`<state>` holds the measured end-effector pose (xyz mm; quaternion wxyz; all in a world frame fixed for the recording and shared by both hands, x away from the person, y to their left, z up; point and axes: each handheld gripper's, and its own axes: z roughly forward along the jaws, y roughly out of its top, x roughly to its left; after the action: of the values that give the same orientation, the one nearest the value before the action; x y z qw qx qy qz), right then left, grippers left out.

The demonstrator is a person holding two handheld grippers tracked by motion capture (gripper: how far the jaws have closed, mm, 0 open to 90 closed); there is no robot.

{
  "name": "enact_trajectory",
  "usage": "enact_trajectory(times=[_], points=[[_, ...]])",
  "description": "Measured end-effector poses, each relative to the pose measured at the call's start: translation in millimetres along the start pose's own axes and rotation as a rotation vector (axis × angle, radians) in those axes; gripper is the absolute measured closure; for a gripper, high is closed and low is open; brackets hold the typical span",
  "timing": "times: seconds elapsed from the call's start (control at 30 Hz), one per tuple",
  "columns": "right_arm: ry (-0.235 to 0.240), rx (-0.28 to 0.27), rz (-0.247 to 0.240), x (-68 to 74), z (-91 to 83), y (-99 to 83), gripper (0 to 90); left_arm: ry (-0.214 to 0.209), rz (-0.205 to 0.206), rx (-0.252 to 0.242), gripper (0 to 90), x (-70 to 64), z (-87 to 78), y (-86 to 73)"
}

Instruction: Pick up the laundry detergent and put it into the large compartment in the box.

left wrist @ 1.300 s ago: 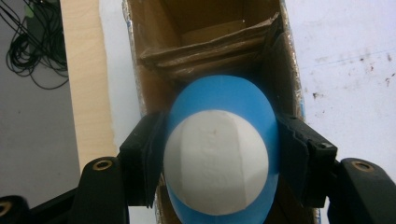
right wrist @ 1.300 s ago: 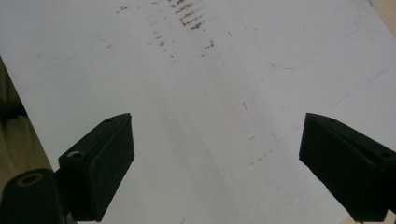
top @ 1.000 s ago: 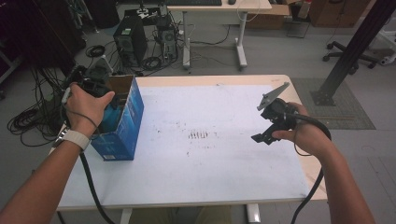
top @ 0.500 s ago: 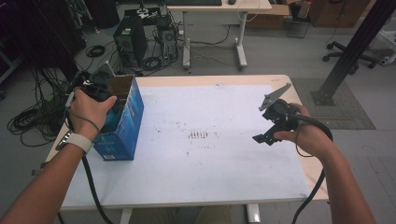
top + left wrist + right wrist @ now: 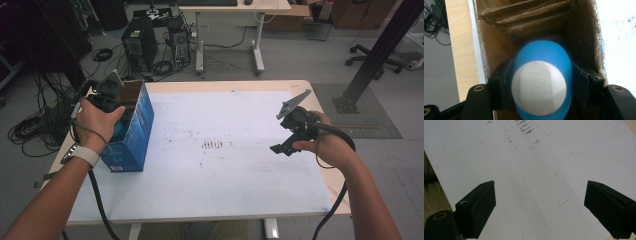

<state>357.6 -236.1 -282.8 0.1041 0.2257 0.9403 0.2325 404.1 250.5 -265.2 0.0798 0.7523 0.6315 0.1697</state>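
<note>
My left tongs (image 5: 111,95) have sunk into the box (image 5: 134,131), now pinching the ball (image 5: 541,80). Right tongs (image 5: 286,137) idle, spread above the tabletop (image 5: 225,175). Lift straight, clear of the walls.

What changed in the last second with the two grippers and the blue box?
The left gripper moved from the near side of the blue box up toward its far, open end; its jaws now clasp a blue and white ball inside. The right gripper stayed open above the table; the box did not shift.
</note>
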Motion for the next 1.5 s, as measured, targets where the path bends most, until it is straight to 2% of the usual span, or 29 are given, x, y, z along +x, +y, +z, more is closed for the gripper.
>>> enact_trajectory(times=[0.37,0.9,1.5], points=[[0.002,0.003,-0.001,0.9,0.6,-0.8,10.4,-0.008,-0.008,-0.002,37.8,1.8,1.4,0.4],[0.006,0.007,0.001,0.8,3.4,-1.3,10.3,-0.058,-0.001,0.004,33.9,10.5,1.6,2.6],[0.007,0.010,0.001,1.3,4.1,-1.2,10.3,-0.068,-0.007,0.002,26.4,15.4,4.3,2.0]])
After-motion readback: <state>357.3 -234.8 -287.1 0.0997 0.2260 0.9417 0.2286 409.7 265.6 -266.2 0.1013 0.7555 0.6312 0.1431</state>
